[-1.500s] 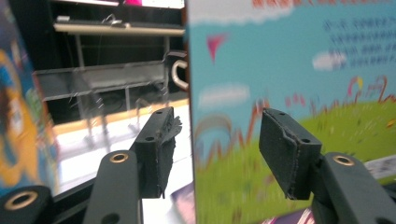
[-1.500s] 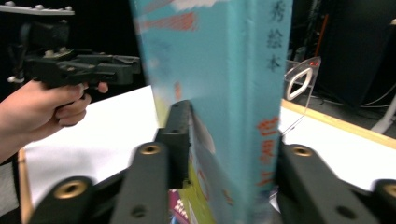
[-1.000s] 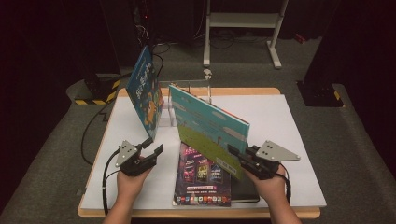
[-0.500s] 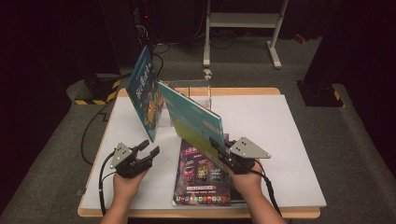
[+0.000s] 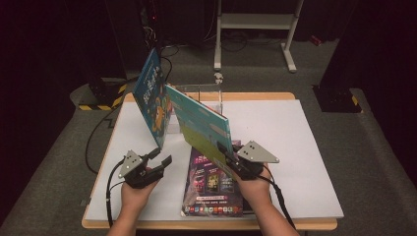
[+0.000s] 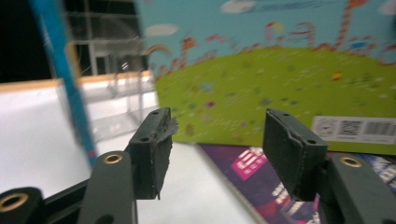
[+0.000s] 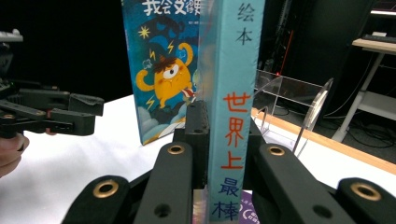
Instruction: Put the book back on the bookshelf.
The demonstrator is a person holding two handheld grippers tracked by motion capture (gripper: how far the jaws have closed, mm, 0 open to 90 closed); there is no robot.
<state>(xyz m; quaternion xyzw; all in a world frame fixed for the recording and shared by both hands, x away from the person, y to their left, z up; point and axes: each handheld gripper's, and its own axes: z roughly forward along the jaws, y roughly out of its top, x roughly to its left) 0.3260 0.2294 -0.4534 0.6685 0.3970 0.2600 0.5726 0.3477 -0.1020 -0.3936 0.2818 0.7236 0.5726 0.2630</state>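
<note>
On a white table over grey carpet, dark room, right tongs clamping a teal book, left tongs parted, empty.

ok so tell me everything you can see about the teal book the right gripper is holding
The teal book is a thin hardcover picture book, its cover a light blue sky with clouds over a green hill, with a barcode label near one corner. Its teal spine carries red and blue Chinese characters. The right gripper is shut on its lower corner, holding it tilted above the table. It hangs over the purple book lying flat, near the blue monster book standing by the clear rack.
</note>
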